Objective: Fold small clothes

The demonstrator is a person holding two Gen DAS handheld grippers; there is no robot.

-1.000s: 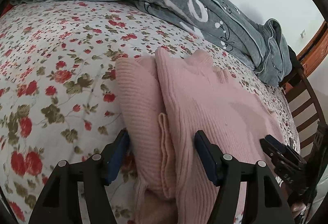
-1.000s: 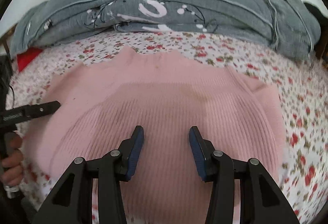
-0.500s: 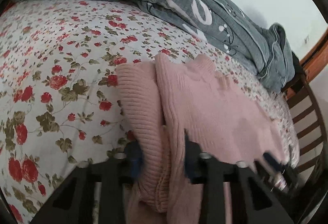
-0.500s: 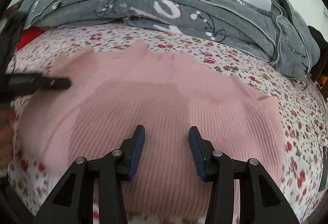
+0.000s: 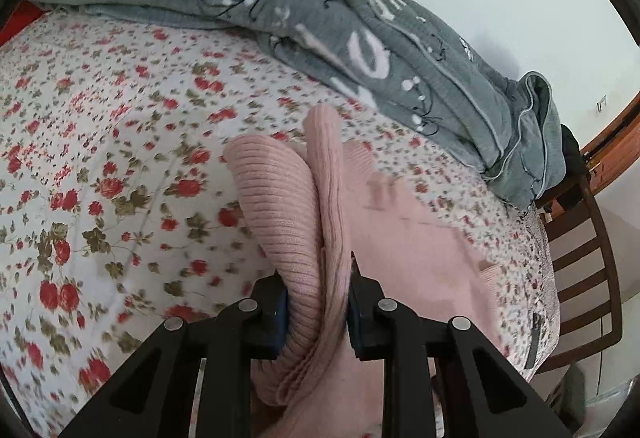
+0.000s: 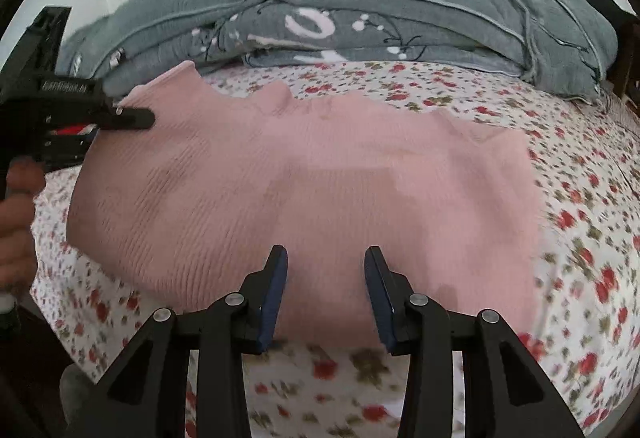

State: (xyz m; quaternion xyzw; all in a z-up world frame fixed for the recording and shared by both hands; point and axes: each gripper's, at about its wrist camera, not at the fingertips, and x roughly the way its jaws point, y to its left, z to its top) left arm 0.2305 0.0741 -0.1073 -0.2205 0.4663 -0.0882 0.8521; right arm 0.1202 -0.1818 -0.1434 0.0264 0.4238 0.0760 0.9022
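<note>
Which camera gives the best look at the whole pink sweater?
The right wrist view: the pink sweater lies spread across the flowered bedsheet. The left wrist view shows mostly its bunched edge, pinched in the left gripper.

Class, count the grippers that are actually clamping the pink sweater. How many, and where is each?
1. The left gripper pinches the bunched left edge of the pink sweater, lifting it off the floral sheet. The right gripper is open above the near hem, holding nothing.

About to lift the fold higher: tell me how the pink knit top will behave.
Probably floppy: the pink knit top bunches and curves where the left gripper pinches it. Likely light and not slippery, given its ribbed knit. The unheld part should drag.
</note>
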